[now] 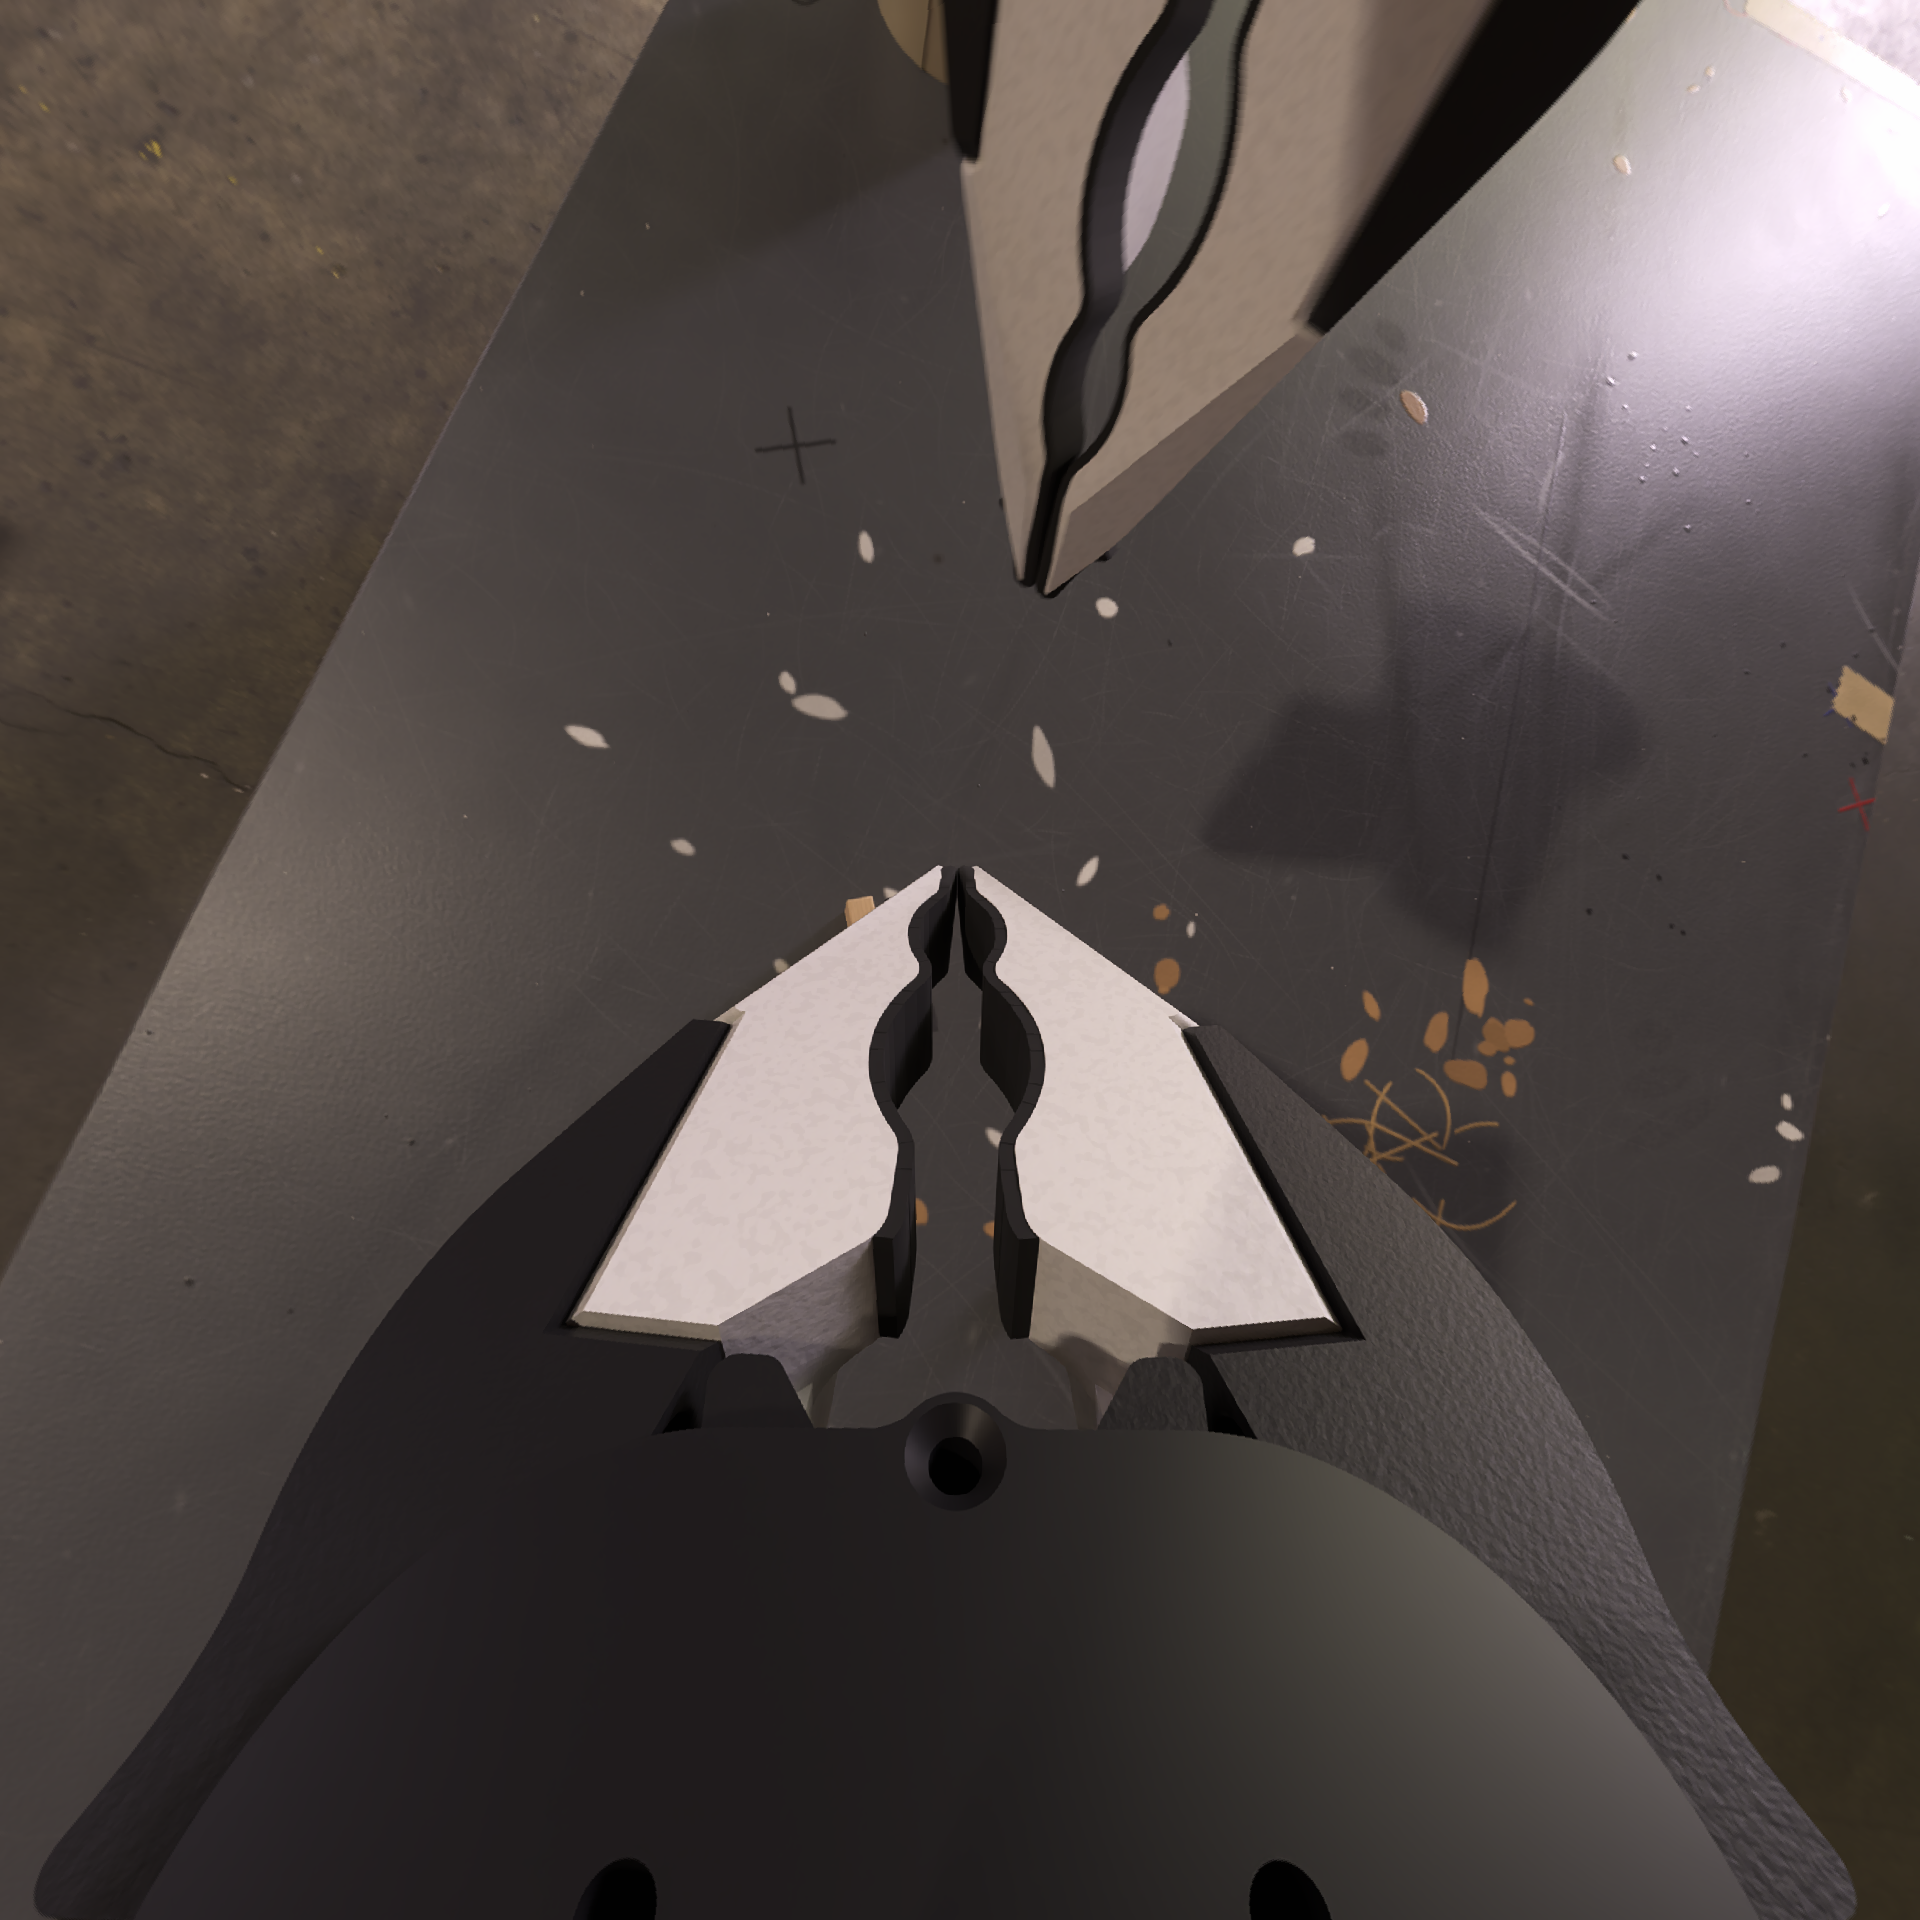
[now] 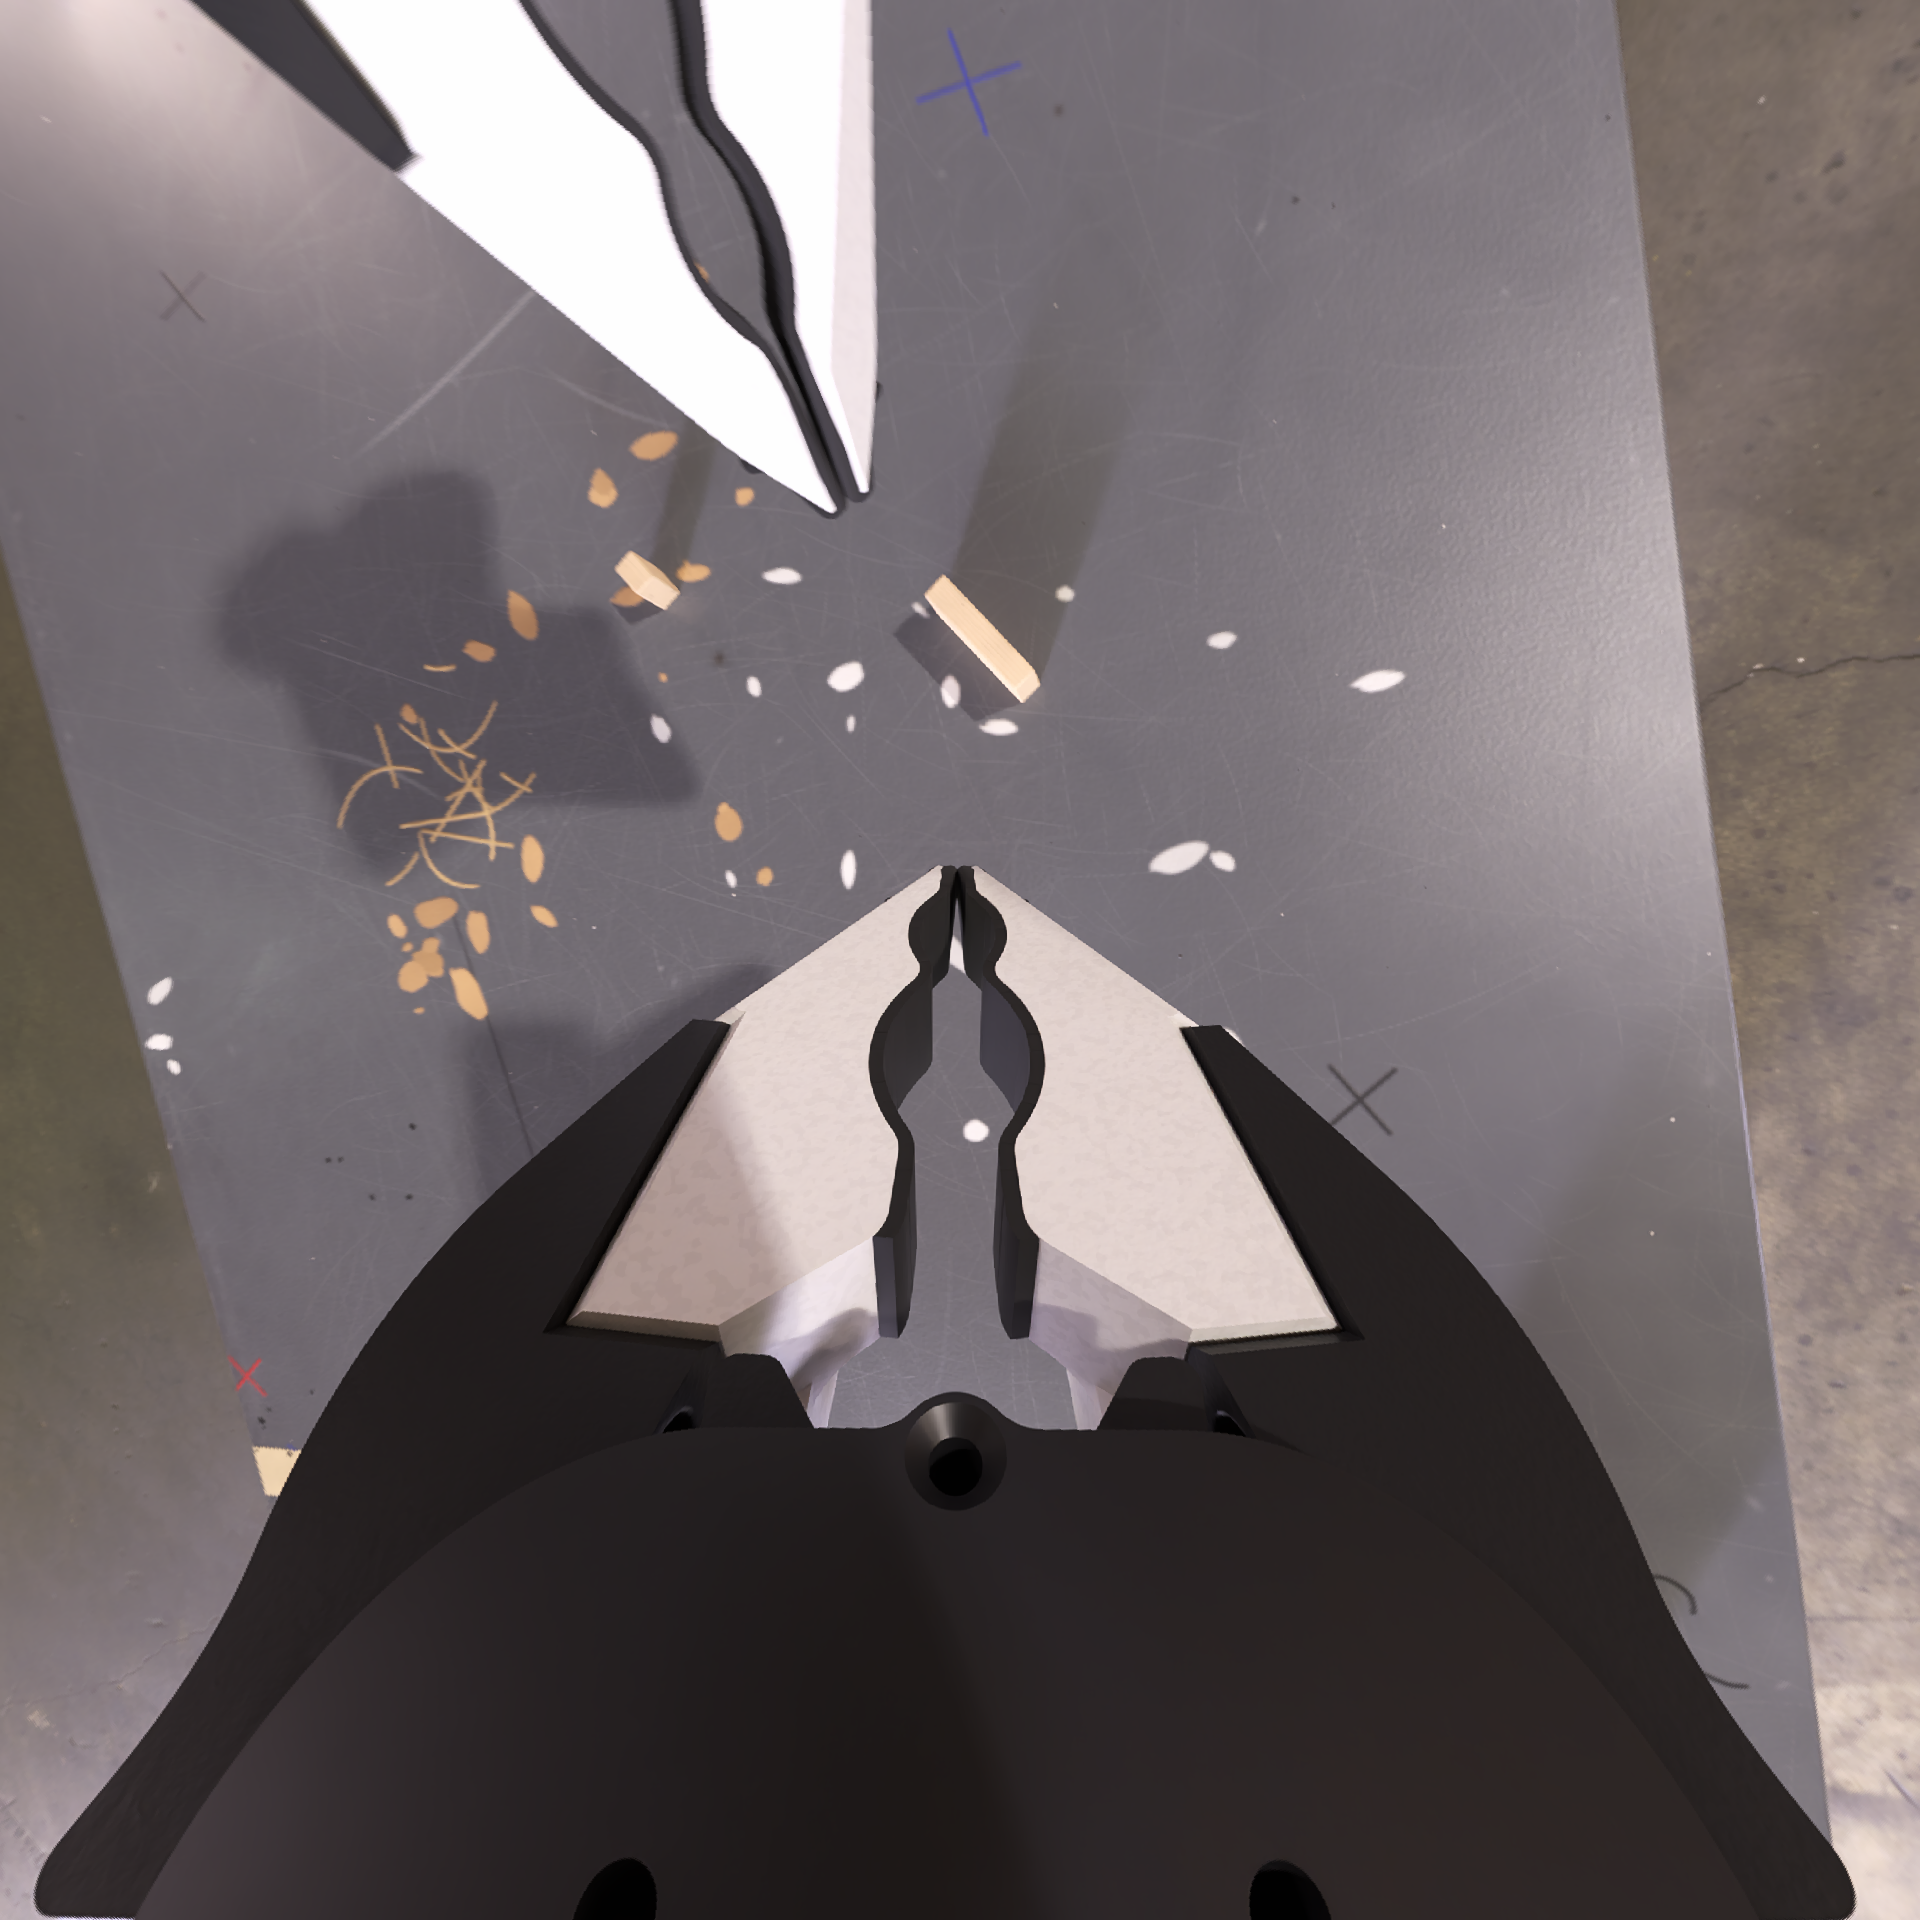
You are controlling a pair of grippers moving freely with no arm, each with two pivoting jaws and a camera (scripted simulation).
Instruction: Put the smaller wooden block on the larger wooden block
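The smaller wooden block point(image 2: 646, 579) and the larger wooden block point(image 2: 982, 637) sit apart on the dark grey table point(image 2: 1351, 416) in the right wrist view. My right gripper point(image 2: 956, 878) is shut and empty, short of both blocks. My left gripper point(image 2: 842, 499) comes in from the far side, shut and empty, with its tips above the gap between the blocks. In the left wrist view my left gripper point(image 1: 956, 878) hides the blocks. Only a sliver of pale wood point(image 1: 857, 912) shows beside its left finger. The right gripper point(image 1: 1044, 582) faces it, shut.
Orange wood chips and curled shavings point(image 2: 457, 810) and white flecks point(image 2: 1179, 857) lie scattered on the table. Small cross marks point(image 2: 966, 88) are drawn on it. A tape strip point(image 1: 1860, 717) sits at one table edge. Concrete floor point(image 1: 208, 416) lies beyond the edges.
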